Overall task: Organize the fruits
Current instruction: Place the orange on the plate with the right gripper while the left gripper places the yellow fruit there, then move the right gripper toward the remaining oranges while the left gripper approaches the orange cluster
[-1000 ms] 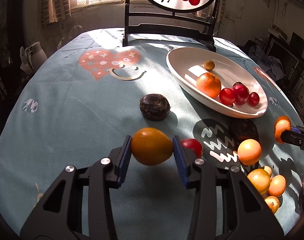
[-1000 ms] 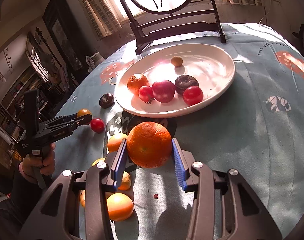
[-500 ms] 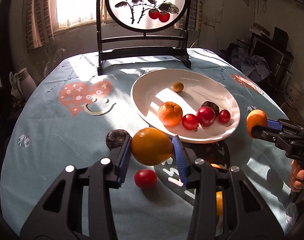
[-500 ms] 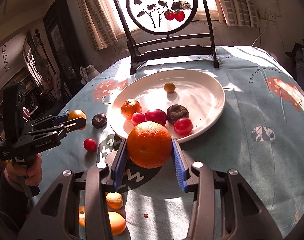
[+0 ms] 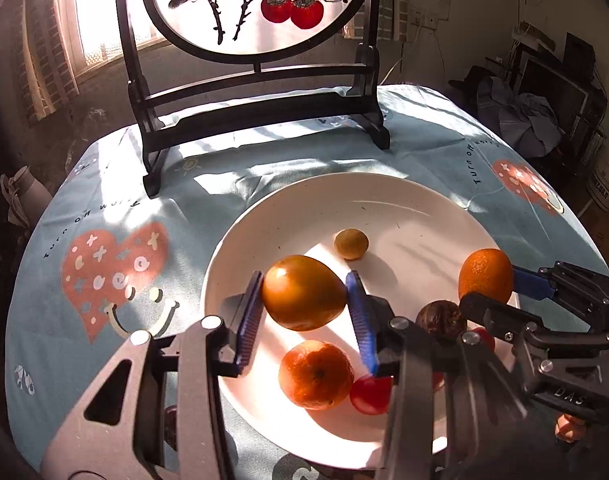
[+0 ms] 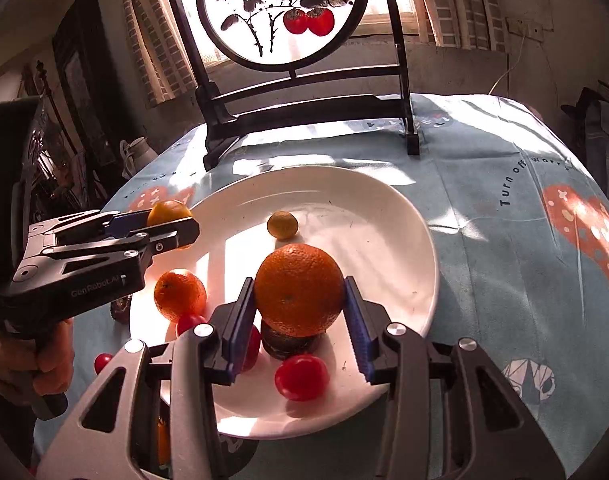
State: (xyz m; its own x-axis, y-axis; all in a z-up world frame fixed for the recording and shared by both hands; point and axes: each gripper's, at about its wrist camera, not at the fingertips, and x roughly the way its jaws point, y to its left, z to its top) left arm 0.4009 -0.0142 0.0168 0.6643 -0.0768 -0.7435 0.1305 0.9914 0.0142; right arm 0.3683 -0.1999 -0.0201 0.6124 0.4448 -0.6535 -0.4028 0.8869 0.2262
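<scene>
The left gripper [image 5: 304, 312] squeezes a yellow-orange fruit [image 5: 302, 292] above the white plate [image 5: 404, 208]. The right gripper [image 6: 300, 320] squeezes a big orange [image 6: 299, 290] over the plate's middle, near its front edge.

Left gripper [image 5: 304, 312], right gripper [image 6: 300, 316] clamped, side by side

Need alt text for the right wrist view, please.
The right gripper holds a large orange above a white plate of small fruit. At left, the left gripper carries a yellow-orange fruit over the plate's rim.
</scene>
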